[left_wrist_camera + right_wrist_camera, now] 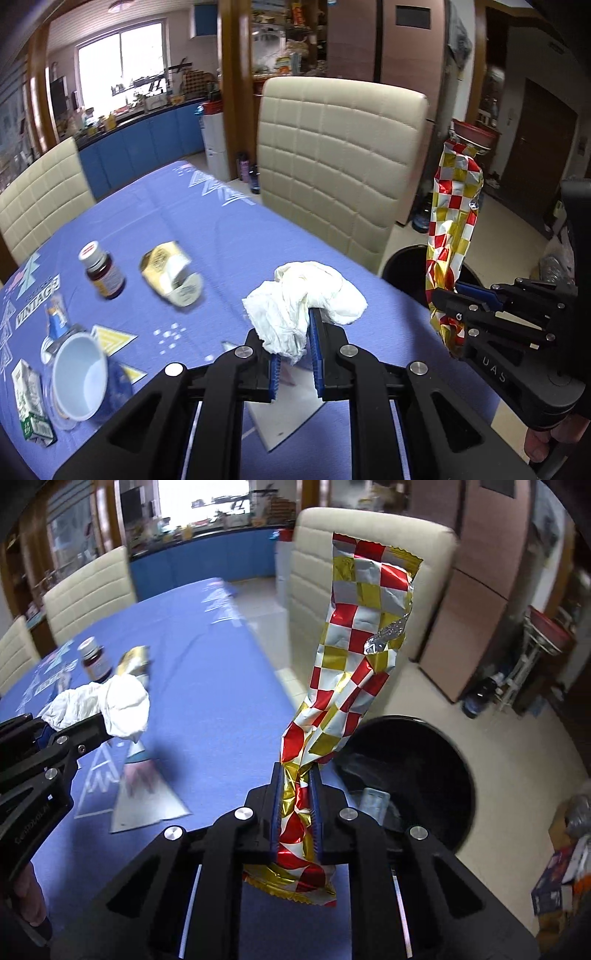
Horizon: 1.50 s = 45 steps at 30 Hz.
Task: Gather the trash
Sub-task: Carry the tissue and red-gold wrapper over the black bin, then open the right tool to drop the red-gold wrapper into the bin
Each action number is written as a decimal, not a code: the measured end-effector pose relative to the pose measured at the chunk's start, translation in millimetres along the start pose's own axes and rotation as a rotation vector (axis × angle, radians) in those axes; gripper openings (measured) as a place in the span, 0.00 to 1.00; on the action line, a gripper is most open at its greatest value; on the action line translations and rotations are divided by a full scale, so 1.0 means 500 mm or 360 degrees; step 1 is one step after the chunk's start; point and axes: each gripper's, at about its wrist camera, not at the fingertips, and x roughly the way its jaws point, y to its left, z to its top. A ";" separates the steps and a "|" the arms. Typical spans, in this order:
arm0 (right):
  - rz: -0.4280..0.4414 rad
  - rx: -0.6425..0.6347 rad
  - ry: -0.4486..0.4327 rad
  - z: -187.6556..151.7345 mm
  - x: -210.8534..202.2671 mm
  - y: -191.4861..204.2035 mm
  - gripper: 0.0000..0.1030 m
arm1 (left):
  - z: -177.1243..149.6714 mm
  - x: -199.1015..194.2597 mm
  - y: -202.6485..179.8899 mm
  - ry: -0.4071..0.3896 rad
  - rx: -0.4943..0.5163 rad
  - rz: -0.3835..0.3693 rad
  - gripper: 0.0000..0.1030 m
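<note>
Left gripper point(295, 350) pinching my tissue point(306, 295), right gripper point(297, 805) clamped on wrapper point(354, 646) sticking up, bin point(424, 760) just beyond.

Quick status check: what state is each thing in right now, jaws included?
Left gripper: jaws shut on crumpled tissue, lifted.
Right gripper: jaws shut on checkered wrapper, upright.
Black bin: open.
Cup: tipped over.
Brown bottle: capped, upright.
Green carton: lying on table.

Held both aloft, angled downward: left hand-held gripper point(295, 334) clamped tight, right hand-held gripper point(297, 794) clamped likewise, side by side.
</note>
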 end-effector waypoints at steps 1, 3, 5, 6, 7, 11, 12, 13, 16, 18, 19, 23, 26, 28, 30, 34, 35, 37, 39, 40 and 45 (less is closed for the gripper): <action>-0.0015 0.0014 -0.0003 -0.001 -0.004 -0.012 0.15 | 0.006 0.003 -0.013 -0.0005 0.0022 -0.0022 0.13; -0.0056 0.0055 -0.0014 -0.001 -0.012 -0.039 0.15 | 0.013 0.009 -0.033 -0.0011 0.0052 -0.0059 0.13; -0.0087 0.0086 -0.0022 -0.001 -0.019 -0.058 0.15 | 0.023 0.017 -0.054 -0.0017 0.0083 -0.0097 0.13; -0.0106 0.0106 -0.0025 -0.001 -0.022 -0.072 0.15 | 0.026 0.020 -0.064 -0.0020 0.0097 -0.0113 0.13; -0.0118 0.0118 -0.0027 0.000 -0.024 -0.079 0.15 | 0.031 0.025 -0.075 -0.0024 0.0112 -0.0132 0.13; -0.0165 0.0164 -0.0035 0.003 -0.030 -0.113 0.15 | 0.047 0.044 -0.108 -0.0031 0.0161 -0.0190 0.13; -0.0176 0.0176 -0.0037 0.004 -0.033 -0.122 0.15 | 0.051 0.046 -0.116 -0.0032 0.0171 -0.0201 0.13; -0.0184 0.0180 -0.0041 0.002 -0.035 -0.127 0.15 | 0.056 0.051 -0.123 -0.0035 0.0182 -0.0216 0.13; -0.0202 0.0187 -0.0052 0.007 -0.036 -0.140 0.15 | 0.067 0.062 -0.142 -0.0046 0.0209 -0.0245 0.13; -0.0207 0.0197 -0.0056 0.008 -0.037 -0.149 0.15 | 0.074 0.070 -0.151 -0.0050 0.0221 -0.0260 0.13; -0.0213 0.0203 -0.0059 0.010 -0.037 -0.155 0.15 | 0.079 0.076 -0.158 -0.0054 0.0230 -0.0271 0.13; -0.0228 0.0216 -0.0067 0.014 -0.034 -0.168 0.15 | 0.088 0.089 -0.168 -0.0069 0.0250 -0.0301 0.13; -0.0232 0.0236 -0.0056 0.018 -0.026 -0.177 0.16 | 0.091 0.100 -0.183 -0.0070 0.0260 -0.0323 0.13; -0.0243 0.0255 -0.0053 0.018 -0.024 -0.182 0.18 | 0.093 0.109 -0.192 -0.0065 0.0270 -0.0340 0.13; -0.0250 0.0284 -0.0056 0.020 -0.022 -0.191 0.18 | 0.095 0.115 -0.200 -0.0065 0.0283 -0.0346 0.13; -0.0238 0.0339 -0.0046 0.021 -0.012 -0.205 0.19 | 0.101 0.128 -0.202 -0.0070 0.0279 -0.0344 0.13; -0.0230 0.0358 -0.0041 0.021 -0.008 -0.209 0.21 | 0.101 0.130 -0.200 -0.0068 0.0276 -0.0344 0.13; -0.0220 0.0365 -0.0037 0.021 -0.001 -0.216 0.22 | 0.106 0.140 -0.195 -0.0063 0.0262 -0.0335 0.13; -0.0240 0.0353 -0.0035 0.019 0.005 -0.213 0.27 | 0.107 0.145 -0.194 -0.0058 0.0252 -0.0331 0.13; -0.0243 0.0356 -0.0032 0.017 0.009 -0.215 0.28 | 0.108 0.147 -0.191 -0.0056 0.0244 -0.0327 0.13; -0.0227 0.0407 -0.0010 0.007 0.025 -0.220 0.63 | 0.113 0.152 -0.189 -0.0059 0.0243 -0.0323 0.13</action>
